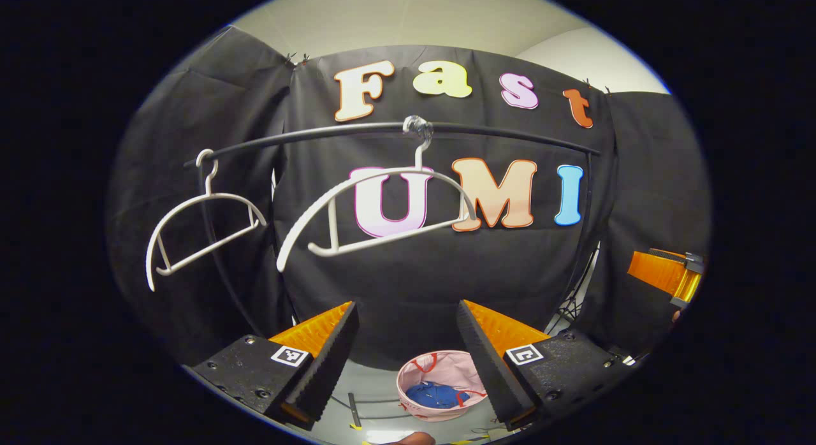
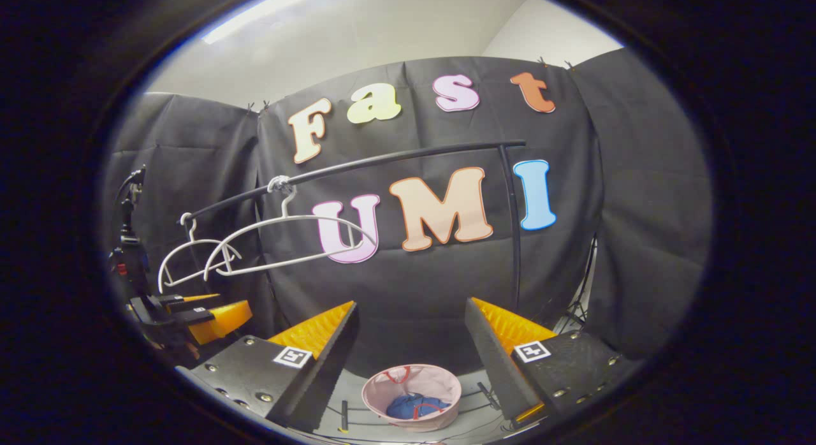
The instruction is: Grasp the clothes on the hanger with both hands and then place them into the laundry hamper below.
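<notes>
I hold two grippers, and both pairs of jaws stand wide apart with nothing between them. In the left gripper view, my left gripper points at the black cloth wall; just below the gap between its jaws sits the pink laundry hamper on the floor, with the blue clothes already bundled inside it. Above the jaws a dark rail carries two bare white hangers: a near hanger straight above the gap, and a far hanger up and to the left. In the right gripper view, my right gripper frames the same hamper below its gap.

I judge the task all but done. The garment looks soft, light and limp; it would sag, so gathering a fold at each side would hold it best.

Each gripper bears small square black-and-white code markers. I can read no brand or label on the hamper or the clothes.
</notes>
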A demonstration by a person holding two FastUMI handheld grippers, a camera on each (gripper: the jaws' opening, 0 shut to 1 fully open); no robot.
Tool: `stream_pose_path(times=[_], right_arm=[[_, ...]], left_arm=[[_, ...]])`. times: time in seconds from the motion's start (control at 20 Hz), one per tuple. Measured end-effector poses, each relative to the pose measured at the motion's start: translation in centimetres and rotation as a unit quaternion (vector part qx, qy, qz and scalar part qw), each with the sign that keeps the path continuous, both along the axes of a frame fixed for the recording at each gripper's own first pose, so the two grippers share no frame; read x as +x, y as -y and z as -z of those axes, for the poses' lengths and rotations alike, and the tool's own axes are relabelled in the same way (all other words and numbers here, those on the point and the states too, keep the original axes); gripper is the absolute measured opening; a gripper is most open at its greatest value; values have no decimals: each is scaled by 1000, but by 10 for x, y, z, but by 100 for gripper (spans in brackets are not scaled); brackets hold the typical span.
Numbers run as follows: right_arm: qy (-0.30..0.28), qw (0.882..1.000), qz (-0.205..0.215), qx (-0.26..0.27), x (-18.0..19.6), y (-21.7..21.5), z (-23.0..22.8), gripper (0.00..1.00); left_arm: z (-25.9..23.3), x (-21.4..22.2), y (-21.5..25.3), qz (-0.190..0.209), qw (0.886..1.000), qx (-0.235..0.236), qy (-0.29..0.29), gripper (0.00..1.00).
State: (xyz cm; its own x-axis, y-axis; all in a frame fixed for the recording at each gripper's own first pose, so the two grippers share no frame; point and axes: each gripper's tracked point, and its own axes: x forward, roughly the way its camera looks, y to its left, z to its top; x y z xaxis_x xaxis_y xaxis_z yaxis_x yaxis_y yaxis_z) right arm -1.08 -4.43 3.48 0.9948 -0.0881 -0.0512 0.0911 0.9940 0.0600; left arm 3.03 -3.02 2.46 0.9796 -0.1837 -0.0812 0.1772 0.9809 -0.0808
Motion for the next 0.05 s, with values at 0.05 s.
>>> stream_pose_path(times=[0.05], right_arm=[[2,1000,6,1,-1,7,-2,99]], left_arm=[[-8,0,-1,-1,1000,5,13,95]])
